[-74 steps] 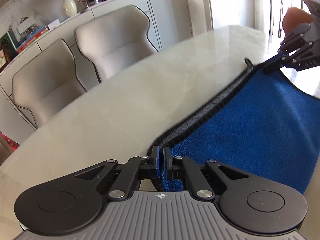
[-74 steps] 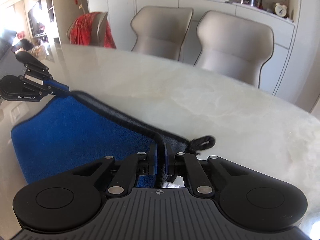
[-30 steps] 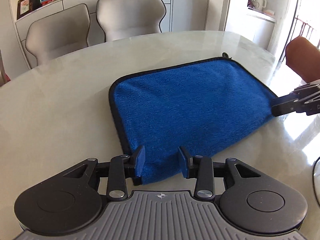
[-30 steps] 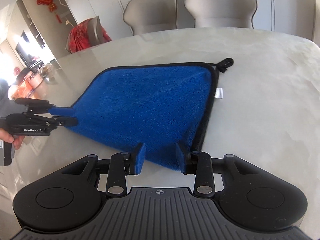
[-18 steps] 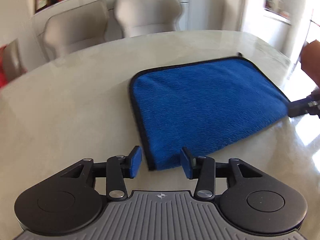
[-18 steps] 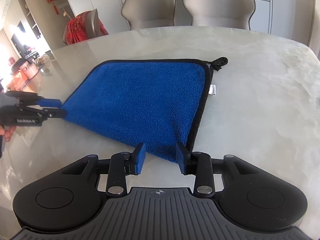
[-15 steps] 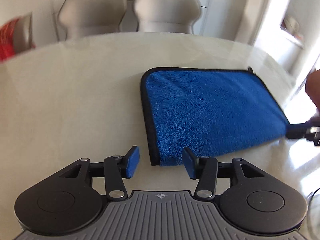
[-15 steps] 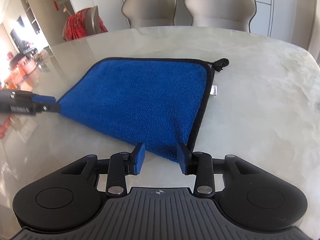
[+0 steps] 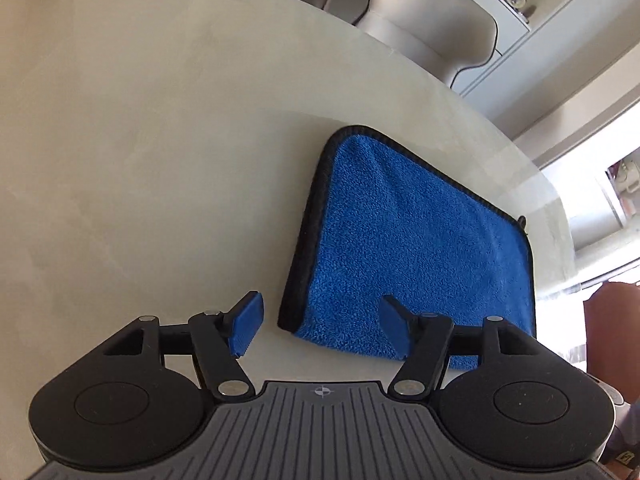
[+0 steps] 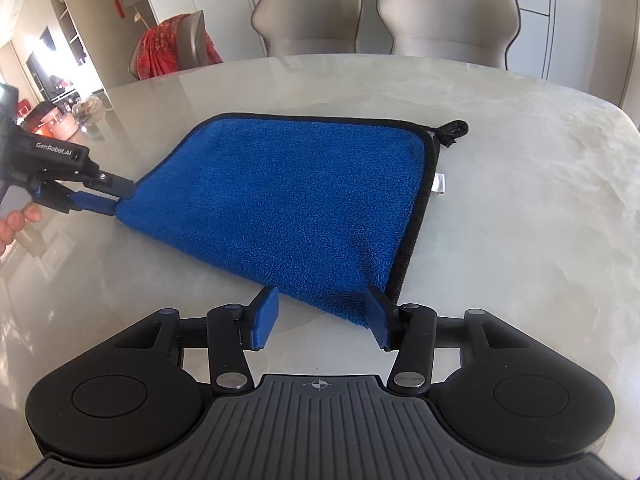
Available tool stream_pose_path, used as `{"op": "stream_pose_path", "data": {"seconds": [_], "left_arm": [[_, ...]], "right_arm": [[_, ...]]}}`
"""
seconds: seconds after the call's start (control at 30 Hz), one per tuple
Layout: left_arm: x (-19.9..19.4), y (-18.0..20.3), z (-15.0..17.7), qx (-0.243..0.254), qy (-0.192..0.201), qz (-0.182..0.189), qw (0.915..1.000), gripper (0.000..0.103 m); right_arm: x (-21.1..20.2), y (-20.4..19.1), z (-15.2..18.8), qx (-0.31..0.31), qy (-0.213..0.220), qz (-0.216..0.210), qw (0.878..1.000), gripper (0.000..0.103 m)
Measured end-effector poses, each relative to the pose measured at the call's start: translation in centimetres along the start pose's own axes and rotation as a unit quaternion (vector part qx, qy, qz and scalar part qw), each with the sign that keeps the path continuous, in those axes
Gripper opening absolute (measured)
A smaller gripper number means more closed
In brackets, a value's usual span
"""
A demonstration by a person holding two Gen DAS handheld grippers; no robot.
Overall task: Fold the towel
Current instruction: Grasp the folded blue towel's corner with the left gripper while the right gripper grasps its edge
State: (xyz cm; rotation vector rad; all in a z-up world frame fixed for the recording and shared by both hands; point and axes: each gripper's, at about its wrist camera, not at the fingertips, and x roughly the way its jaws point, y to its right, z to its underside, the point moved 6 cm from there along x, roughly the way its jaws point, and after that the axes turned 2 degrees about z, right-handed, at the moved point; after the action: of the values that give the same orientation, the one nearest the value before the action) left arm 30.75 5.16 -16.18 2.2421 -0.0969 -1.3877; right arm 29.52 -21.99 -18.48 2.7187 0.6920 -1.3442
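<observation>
We see the blue towel [image 10: 288, 200] lying flat on the pale marble table [image 10: 520, 240], folded over on itself, with a black hem running along its far edge and down its right side in the right wrist view. A black hanging loop [image 10: 454, 130] sticks out at the far right corner, and a small white label [image 10: 439, 183] pokes from the hem just below it.

Our right gripper [image 10: 322, 318] sits low over the towel's near corner; its jaws are opening, and the blue pads stand apart on either side of that corner without pressing on it. The tip of the corner lies between them on the table.

Our left gripper [image 9: 320, 326] is at the opposite near corner. Its jaws are opening too: in the left wrist view the left pad hangs over bare table just beside the black hem, the right pad over the blue pile, and neither squeezes the cloth. From the right wrist view we see the same gripper [image 10: 116, 196] from the side, its fingertips right at the towel's left corner, and a hand [image 10: 16, 222] gripping its body at the picture's edge.

Two beige chairs [image 10: 448, 20] stand behind the table, with a red cloth [image 10: 164, 48] draped over a third to the left
</observation>
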Motion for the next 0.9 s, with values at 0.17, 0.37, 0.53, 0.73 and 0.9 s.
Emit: {"op": "stream_pose_path", "data": {"seconds": [0.17, 0.37, 0.53, 0.73, 0.9], "left_arm": [[0.6, -0.3, -0.3, -0.005, -0.008, 0.001, 1.0, 0.037], [1.2, -1.4, -0.2, -0.028, -0.011, 0.014, 0.9994, 0.013], [1.2, -1.2, -0.8, -0.026, -0.017, 0.023, 0.9992, 0.011], [0.7, -0.7, -1.6, -0.018, -0.031, 0.03, 0.9989, 0.011], [0.5, -0.9, -2.1, -0.019, -0.04, 0.036, 0.9984, 0.011]], "right_arm": [[0.0, -0.1, 0.0, -0.007, 0.001, 0.0, 1.0, 0.053], [-0.4, -0.6, -0.7, -0.018, 0.011, 0.024, 0.999, 0.052], [-2.0, -4.9, -3.1, -0.105, 0.062, 0.023, 0.992, 0.052], [0.1, -14.0, -4.2, -0.248, 0.072, -0.02, 0.966, 0.051], [4.2, -19.8, -3.9, -0.32, 0.066, -0.037, 0.944, 0.047]]}}
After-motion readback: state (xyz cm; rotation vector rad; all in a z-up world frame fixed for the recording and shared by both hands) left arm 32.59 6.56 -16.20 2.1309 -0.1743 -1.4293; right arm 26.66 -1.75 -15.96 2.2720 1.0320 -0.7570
